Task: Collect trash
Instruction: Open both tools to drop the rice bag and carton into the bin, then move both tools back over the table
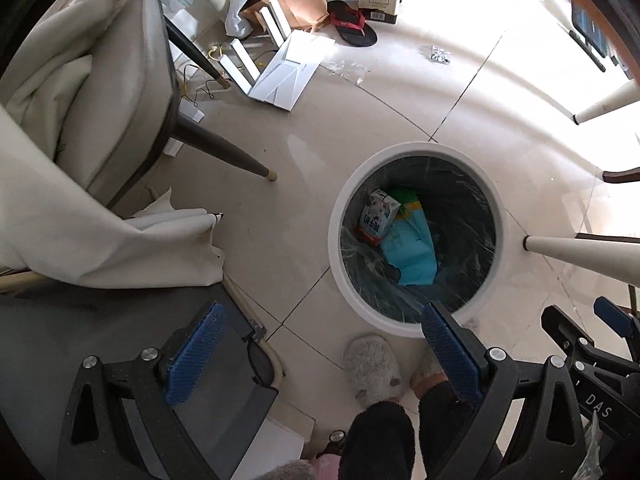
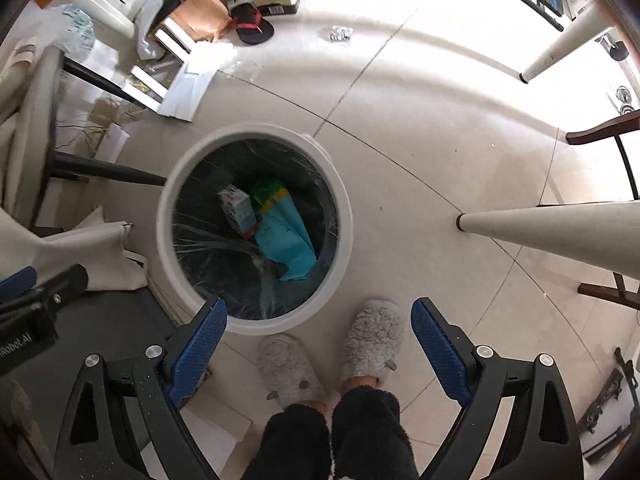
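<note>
**Bin with collected trash, viewed from above; both grippers spread and empty**

Nearest, at 6 o'clock in each wrist view: left gripper (image 1: pixel 320 356) and right gripper (image 2: pixel 320 348), each pointing down at the floor (image 1: pixel 360 128), jaws wide apart, nothing between the blue pads. Seen through the gap, a person's grey fleece slippers (image 2: pixel 372 340) on the tiles.

Just beyond, at about 1 o'clock from the left gripper and 11 o'clock from the right: round white-rimmed trash bin (image 2: pixel 256 228), upright, mouth facing straight up, lined with a thin clear bag. Inside, at the bottom: a small printed carton (image 1: pixel 378 216), lying tilted, long axis running roughly 12 to 6 o'clock, top end toward 12; beside it and touching, a blue paper sheet (image 1: pixel 412 252), creased, long axis likewise near 12 to 6, with a green-and-yellow scrap showing at its far end.

Handling, judged: carton light, fairly stiff, crushable under a hard squeeze, best pinched across its narrow faces; paper very light, limp, best taken at a raised fold or edge; liner slippery and easily snagged.

Farther, at 10 to 12 o'clock: white flattened packaging (image 1: pixel 288 76) flat on the floor, long axis about 1 to 7 o'clock; likely stiff, light, best gripped at a lifted edge. Beyond it, a brown paper bag (image 1: pixel 300 4) and a small crinkled foil wrapper (image 1: pixel 440 55) well apart at 1 o'clock.
</note>
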A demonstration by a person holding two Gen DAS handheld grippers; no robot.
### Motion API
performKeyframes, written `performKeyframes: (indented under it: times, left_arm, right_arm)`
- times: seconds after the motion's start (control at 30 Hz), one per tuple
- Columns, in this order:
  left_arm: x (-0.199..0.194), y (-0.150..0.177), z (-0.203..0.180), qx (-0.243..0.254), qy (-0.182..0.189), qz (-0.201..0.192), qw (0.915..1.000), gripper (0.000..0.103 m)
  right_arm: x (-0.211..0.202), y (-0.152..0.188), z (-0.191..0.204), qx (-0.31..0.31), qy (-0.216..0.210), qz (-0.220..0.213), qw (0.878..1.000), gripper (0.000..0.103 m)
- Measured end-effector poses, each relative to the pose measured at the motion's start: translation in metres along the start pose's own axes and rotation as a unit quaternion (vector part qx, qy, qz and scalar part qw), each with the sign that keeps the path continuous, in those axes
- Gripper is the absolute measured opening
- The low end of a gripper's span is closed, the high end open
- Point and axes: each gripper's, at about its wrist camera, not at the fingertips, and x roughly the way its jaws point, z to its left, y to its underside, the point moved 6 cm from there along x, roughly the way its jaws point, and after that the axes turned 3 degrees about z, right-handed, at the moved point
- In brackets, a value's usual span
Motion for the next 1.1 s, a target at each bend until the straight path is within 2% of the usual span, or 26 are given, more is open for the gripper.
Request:
performKeyframes:
  times: [0.2,0.43,0.6,0.73,0.93,1.03,1.1]
  left_arm:
    - [-0.049,0.016,0.008,-0.002,0.005,-0.001,1.0000,0.100]
    - [-0.124,0.040,0.025,-0.005,0.010,0.001,0.9999,0.100]
    - [-0.188,0.055,0.039,-0.011,0.015,-0.001,0.9998,0.100]
    - [-0.246,0.058,0.047,-0.014,0.010,-0.027,0.9995,0.100]
    - [-0.337,0.038,0.041,-0.027,0.009,-0.091,0.9955,0.101]
    - [-0.373,0.010,0.022,-0.024,0.006,-0.117,0.9928,0.103]
    - [-0.391,-0.011,0.004,-0.020,0.005,-0.130,0.9913,0.103]
  right_arm:
    - [-0.055,0.006,0.007,-0.011,0.008,-0.014,1.000,0.095]
    - [-0.141,0.020,0.017,-0.016,0.006,-0.020,1.000,0.095]
    - [-0.213,0.036,0.030,-0.024,-0.011,-0.020,0.999,0.095]
    - [-0.274,0.043,0.038,-0.022,-0.039,-0.028,0.999,0.095]
    - [-0.370,0.028,0.033,-0.007,-0.086,-0.061,0.994,0.095]
    - [-0.420,0.008,0.013,0.003,-0.084,-0.089,0.992,0.095]
    - [-0.449,-0.009,-0.009,0.011,-0.066,-0.106,0.992,0.095]
